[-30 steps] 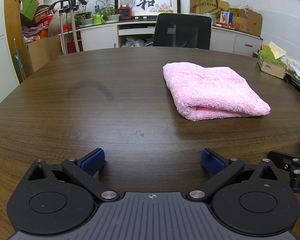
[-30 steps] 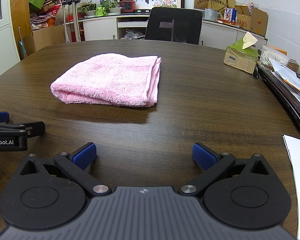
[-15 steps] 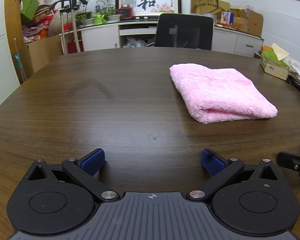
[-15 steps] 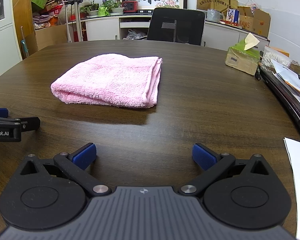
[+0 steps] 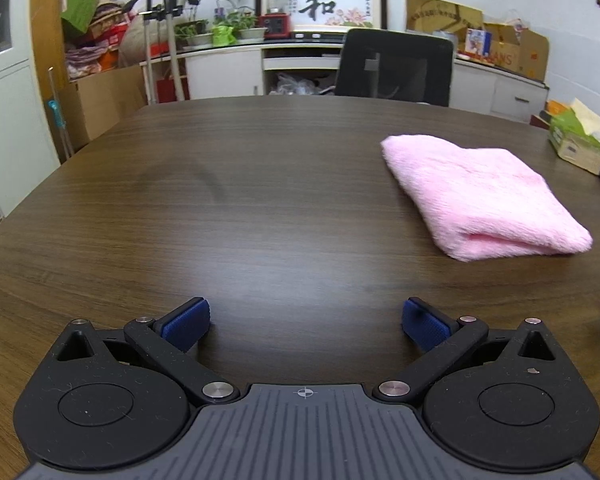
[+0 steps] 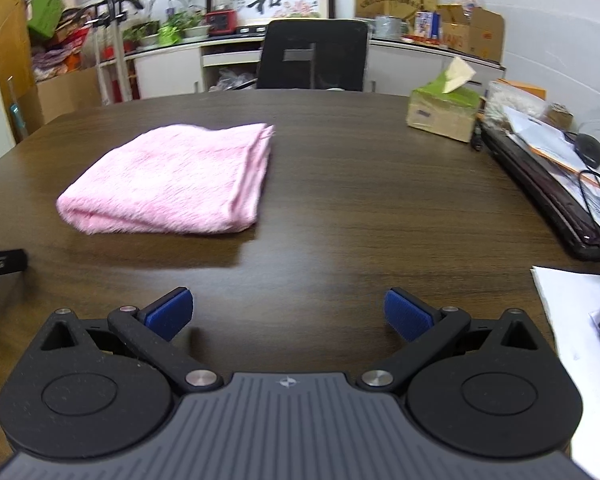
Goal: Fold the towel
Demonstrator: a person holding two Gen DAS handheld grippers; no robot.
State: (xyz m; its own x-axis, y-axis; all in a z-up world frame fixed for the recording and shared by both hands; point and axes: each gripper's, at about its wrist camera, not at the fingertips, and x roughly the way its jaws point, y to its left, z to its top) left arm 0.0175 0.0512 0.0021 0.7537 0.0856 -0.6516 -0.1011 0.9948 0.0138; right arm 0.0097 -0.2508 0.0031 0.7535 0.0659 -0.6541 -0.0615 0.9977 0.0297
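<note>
A pink towel (image 5: pixel 480 192) lies folded into a thick rectangle on the dark wooden table (image 5: pixel 240 200). In the left wrist view it is far right; in the right wrist view the towel (image 6: pixel 176 180) is left of centre. My left gripper (image 5: pixel 305 326) is open and empty, low over the table, well left of and nearer than the towel. My right gripper (image 6: pixel 287 314) is open and empty, in front of and right of the towel. A tip of the left gripper (image 6: pixel 2 264) shows at the left edge of the right wrist view.
A tissue box (image 6: pixel 444 110) stands at the table's far right. A dark tray of papers and cables (image 6: pixel 560 172) runs along the right edge, with white paper (image 6: pixel 572 320) nearer. A black office chair (image 6: pixel 312 56) stands behind the table.
Both grippers have drawn apart: the left swung left so the towel slid right in its view, and the right gripper moved right and slightly back. The towel has not moved.
</note>
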